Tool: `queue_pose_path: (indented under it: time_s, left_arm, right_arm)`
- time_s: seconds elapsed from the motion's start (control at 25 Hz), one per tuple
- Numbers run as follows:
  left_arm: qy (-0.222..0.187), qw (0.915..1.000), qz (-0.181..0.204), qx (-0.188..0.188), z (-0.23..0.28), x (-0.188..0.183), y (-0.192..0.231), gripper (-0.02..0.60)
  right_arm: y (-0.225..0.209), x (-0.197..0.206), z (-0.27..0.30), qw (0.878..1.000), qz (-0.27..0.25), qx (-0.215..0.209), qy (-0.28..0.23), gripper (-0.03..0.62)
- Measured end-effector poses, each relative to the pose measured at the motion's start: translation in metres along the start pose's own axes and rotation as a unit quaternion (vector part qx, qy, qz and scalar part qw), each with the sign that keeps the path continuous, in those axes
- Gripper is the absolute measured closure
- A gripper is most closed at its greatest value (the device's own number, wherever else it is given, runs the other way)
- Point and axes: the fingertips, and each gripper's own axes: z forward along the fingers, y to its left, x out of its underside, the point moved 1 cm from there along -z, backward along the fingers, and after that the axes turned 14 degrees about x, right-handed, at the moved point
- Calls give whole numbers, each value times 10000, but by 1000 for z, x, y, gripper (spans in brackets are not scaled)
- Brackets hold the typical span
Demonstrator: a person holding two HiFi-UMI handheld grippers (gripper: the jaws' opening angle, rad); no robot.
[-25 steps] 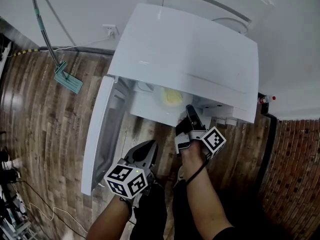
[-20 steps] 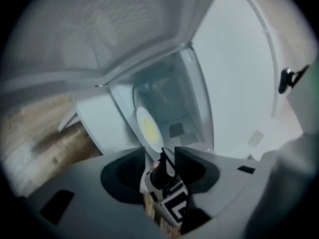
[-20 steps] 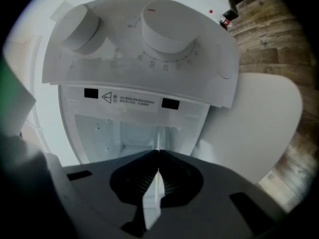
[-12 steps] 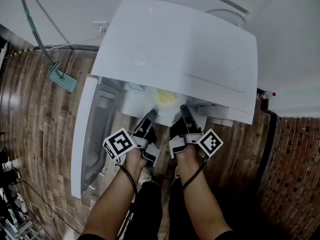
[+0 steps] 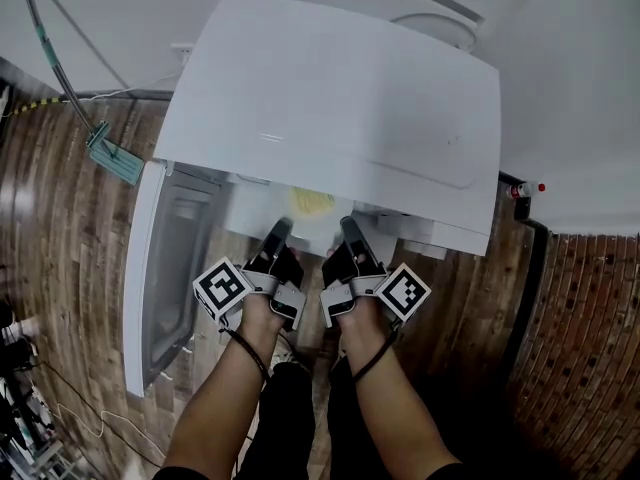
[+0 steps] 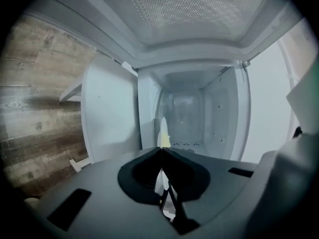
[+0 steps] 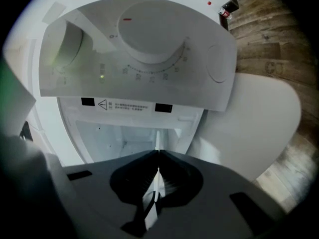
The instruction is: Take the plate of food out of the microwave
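**A:** Two grippers at the mouth of the microwave (image 5: 340,98). Its door (image 5: 160,268) is swung open to the left.

**B:** Plate?

**A:** The plate (image 5: 305,230) is at the front of the cavity, half under the top's overhang, with yellow food (image 5: 312,202) on it. Can't tell whether it's resting or lifted.

**B:** Left side?

**A:** The left gripper (image 5: 277,230) is at the near-left rim. Its jaws have just been closing. The rim runs edge-on between them and the pads are clamped on it.

**B:** Right?

**A:** The right gripper (image 5: 350,226) is at the near-right rim, pinched tight on the thin white edge. Both point into the cavity, side by side and slightly apart.

**B:** Surroundings?

**A:** There's a wood floor (image 5: 70,218) below. The right gripper view shows a dial (image 7: 149,39) above the opening.
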Motion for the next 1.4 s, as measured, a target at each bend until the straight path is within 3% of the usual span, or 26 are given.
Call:
queue_pose_path:
  time_s: [0.32,0.64,0.96,1.16,1.4]
  left_arm:
    - [-194,9998,-17,-77,-36,18,-30,574]
    - [-398,9989,-191,-165,-86,56,-100,574]
    - [-716,9972,-125,160,-103,82,-213,574]
    - [-516,9979,196,330,-85,86,-280,574]
    - [-551,9980,199,230,-82,93,-372,574]
  right_arm:
    - [11,19,-38,9995,-92,-31,295,571]
    - [45,36,-120,9978,39,163,640,569]
    - [138,26,-191,9968,-289,-64,749,571]
    - [202,6,-218,9970,-260,-288,676,571]
    - [287,-7,-260,9954,-334,-492,746,569]
